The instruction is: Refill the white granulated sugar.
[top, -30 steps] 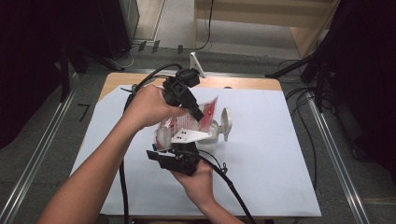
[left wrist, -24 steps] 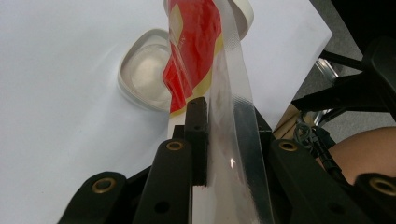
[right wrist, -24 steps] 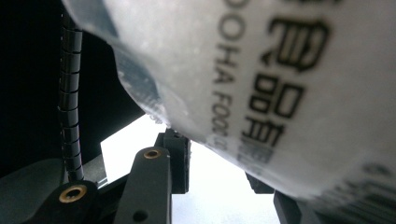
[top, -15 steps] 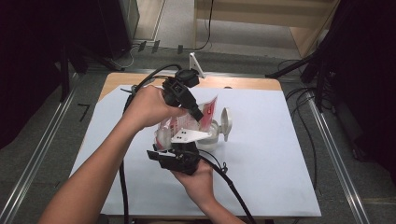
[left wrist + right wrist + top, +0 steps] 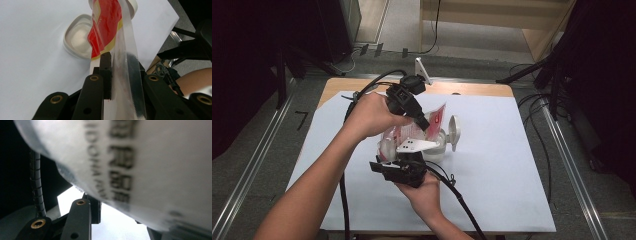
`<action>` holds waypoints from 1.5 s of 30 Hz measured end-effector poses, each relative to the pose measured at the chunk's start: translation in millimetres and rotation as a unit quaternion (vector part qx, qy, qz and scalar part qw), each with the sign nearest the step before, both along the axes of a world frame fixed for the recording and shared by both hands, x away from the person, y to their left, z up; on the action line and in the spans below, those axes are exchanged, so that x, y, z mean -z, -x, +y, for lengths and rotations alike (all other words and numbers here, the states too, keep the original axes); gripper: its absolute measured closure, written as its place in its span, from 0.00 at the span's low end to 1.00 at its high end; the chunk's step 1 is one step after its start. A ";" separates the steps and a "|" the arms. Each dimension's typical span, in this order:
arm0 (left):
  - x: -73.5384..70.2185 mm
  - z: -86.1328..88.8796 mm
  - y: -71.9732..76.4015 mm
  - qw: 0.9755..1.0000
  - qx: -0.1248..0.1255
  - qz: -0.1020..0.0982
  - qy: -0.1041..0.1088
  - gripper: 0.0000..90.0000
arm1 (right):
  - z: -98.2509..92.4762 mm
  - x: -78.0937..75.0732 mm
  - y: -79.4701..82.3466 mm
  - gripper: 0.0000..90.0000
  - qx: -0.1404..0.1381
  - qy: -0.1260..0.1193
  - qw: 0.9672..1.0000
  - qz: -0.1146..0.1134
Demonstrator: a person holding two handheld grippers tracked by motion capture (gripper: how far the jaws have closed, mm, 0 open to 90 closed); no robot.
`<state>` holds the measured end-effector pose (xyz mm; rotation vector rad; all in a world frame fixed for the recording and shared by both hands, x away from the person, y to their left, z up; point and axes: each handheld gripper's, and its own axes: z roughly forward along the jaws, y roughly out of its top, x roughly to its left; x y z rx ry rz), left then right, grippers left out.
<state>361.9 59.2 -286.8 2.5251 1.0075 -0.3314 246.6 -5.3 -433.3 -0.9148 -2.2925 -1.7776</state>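
Packet over the jar

Your left gripper [image 5: 424, 124] pinches the red packet [image 5: 106, 22] above the open jar [image 5: 434, 145]; your right gripper [image 5: 409, 155] seemingly clamps the jar's near side.

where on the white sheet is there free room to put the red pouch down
The white sheet is bare on its right side, from the open lid out to the right edge, and along its left edge beside the person's forearm. The near right corner is bare too. The middle is crowded: left gripper, red pouch, white container and right gripper bunch together there.
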 end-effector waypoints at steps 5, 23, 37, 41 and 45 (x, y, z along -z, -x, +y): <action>0.7 0.6 0.3 1.000 -0.005 0.001 0.002 0.88 | 0.9 1.5 0.3 0.73 0.002 0.005 1.000 -0.002; -7.9 -3.0 1.1 1.000 0.001 -0.006 -0.004 0.88 | 1.4 -8.3 1.0 0.74 0.001 -0.009 1.000 -0.004; -7.6 -4.1 1.3 1.000 0.002 -0.006 -0.004 0.88 | 1.6 -8.7 1.8 0.75 -0.003 -0.009 1.000 -0.010; -7.5 -4.6 1.0 1.000 0.000 -0.007 -0.005 0.88 | 1.5 -8.3 0.0 0.75 -0.002 -0.010 1.000 -0.005; -7.3 -4.0 0.6 1.000 0.000 -0.005 -0.005 0.88 | 1.0 -8.5 0.4 0.75 -0.004 -0.008 1.000 -0.005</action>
